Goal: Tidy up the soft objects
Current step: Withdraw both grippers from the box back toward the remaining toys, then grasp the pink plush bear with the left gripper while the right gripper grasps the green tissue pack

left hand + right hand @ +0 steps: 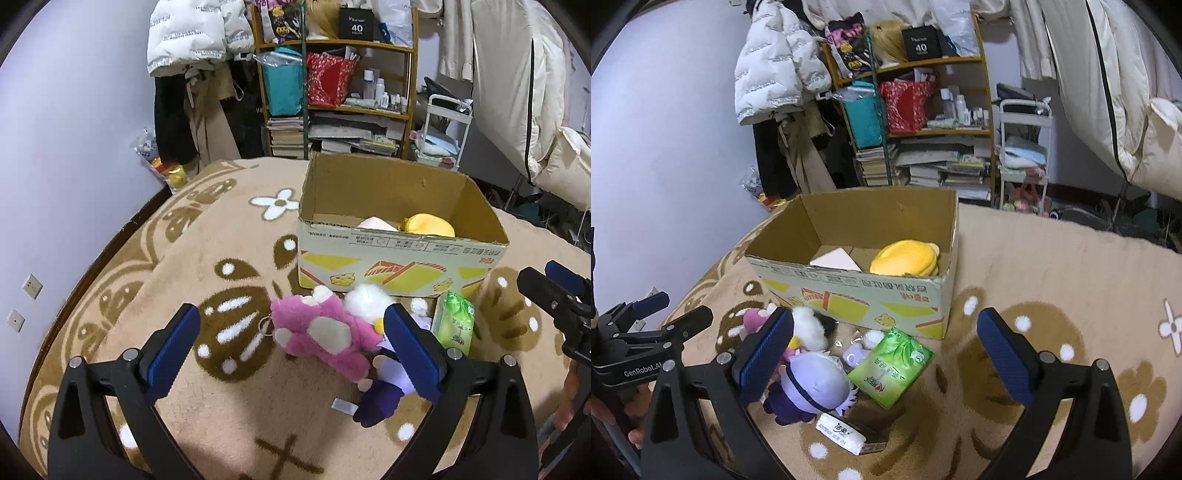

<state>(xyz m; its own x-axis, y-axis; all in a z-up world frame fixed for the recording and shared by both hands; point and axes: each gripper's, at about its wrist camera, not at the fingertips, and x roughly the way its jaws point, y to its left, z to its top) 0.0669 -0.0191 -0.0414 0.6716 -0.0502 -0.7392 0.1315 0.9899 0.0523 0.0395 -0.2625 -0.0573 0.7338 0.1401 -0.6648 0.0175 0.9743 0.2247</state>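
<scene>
Hovering low over the rug (221,236), the left gripper (291,347) is filling the bottom of the left wrist view, jaws wide apart, nothing between the pads. A pink plush (321,336) is lying at lower center between the spread fingers, not touching either pad, a key ring at its left side. A white plush (365,301) is sitting just behind it, against the box (402,258). A purple plush (384,397) is lying right of the pink one, partly hidden by the right finger. A green tissue pack (456,321) is standing just beside the box front, right of center. The box is sitting open at center right, with a yellow plush (430,225) and a pale item inside. The right gripper (554,288) is poking in at the right edge; cannot tell its jaws from here.

In the right wrist view, the right gripper (886,354) is taking up the bottom, jaws wide apart, holding nothing. The purple plush (816,387) is lying at lower center beside the left finger, the tissue pack (892,363) touching its right side. A white wrapped pack (840,434) is lying just below the purple plush. The white plush (810,326) and pink plush (753,321) are showing behind the left finger, near the box (849,291). The yellow plush (905,258) is resting inside the box at center. The left gripper (670,314) is reaching in at the left edge, jaws apart.
</scene>
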